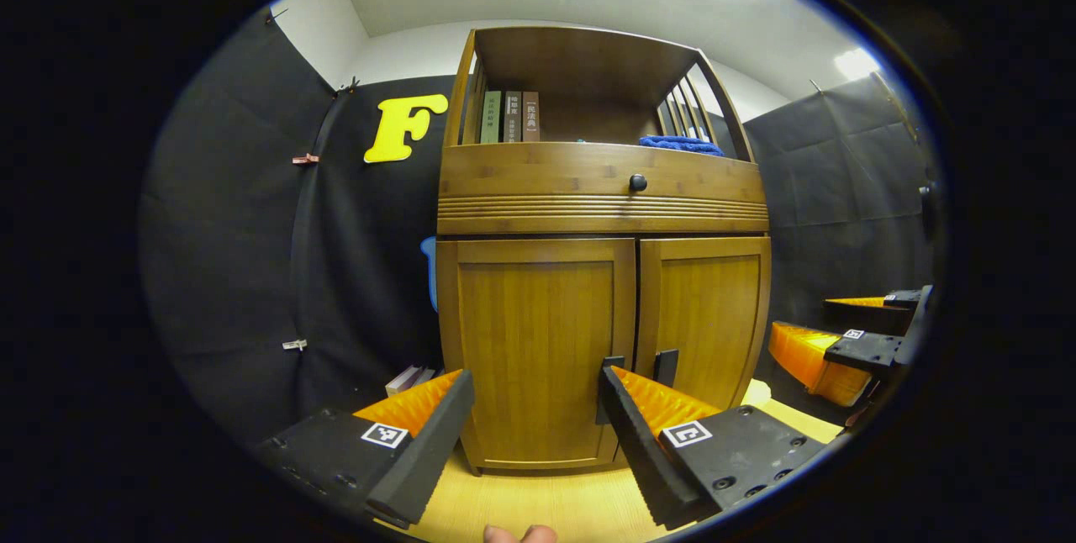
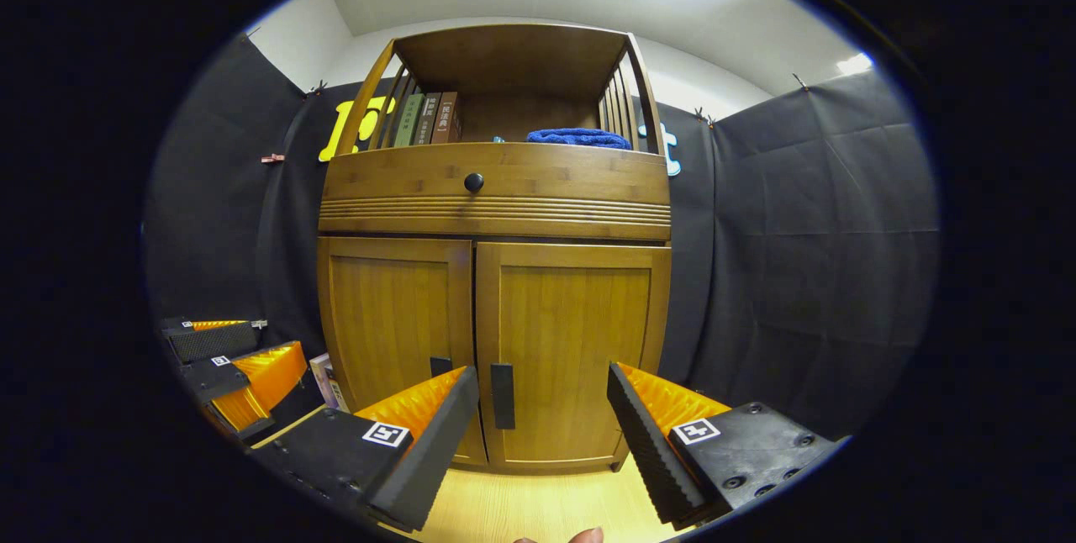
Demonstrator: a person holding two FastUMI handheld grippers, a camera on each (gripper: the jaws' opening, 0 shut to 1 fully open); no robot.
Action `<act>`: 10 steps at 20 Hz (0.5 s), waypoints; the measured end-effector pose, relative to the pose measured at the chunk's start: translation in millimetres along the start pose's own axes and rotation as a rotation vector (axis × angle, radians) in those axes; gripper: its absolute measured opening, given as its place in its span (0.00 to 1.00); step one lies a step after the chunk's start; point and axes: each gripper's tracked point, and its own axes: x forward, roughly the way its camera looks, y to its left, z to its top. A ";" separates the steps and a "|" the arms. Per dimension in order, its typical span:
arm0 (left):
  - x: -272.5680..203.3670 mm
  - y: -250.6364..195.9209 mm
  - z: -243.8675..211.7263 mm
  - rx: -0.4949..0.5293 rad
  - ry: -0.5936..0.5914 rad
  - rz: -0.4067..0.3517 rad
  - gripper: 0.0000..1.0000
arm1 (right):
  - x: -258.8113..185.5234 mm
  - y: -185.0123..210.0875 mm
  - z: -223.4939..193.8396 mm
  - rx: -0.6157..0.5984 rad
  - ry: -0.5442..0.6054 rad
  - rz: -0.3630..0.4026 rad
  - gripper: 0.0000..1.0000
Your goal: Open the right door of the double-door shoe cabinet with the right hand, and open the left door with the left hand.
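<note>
Nothing done yet: left door and right door of the cabinet both closed, cabinet on the floor straight ahead. Left gripper and right gripper hover short of the handles, fingers apart, holding nothing. Both pulls remain.

- shoe cabinet is warm brown wood, standing upright on the light floor
- left door and right door both shut, dark handles low at the middle seam
</note>
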 end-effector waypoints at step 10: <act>-0.3 1.6 -0.4 0.003 -0.002 -0.011 0.94 | 12.7 4.6 -4.7 0.002 0.005 0.010 0.99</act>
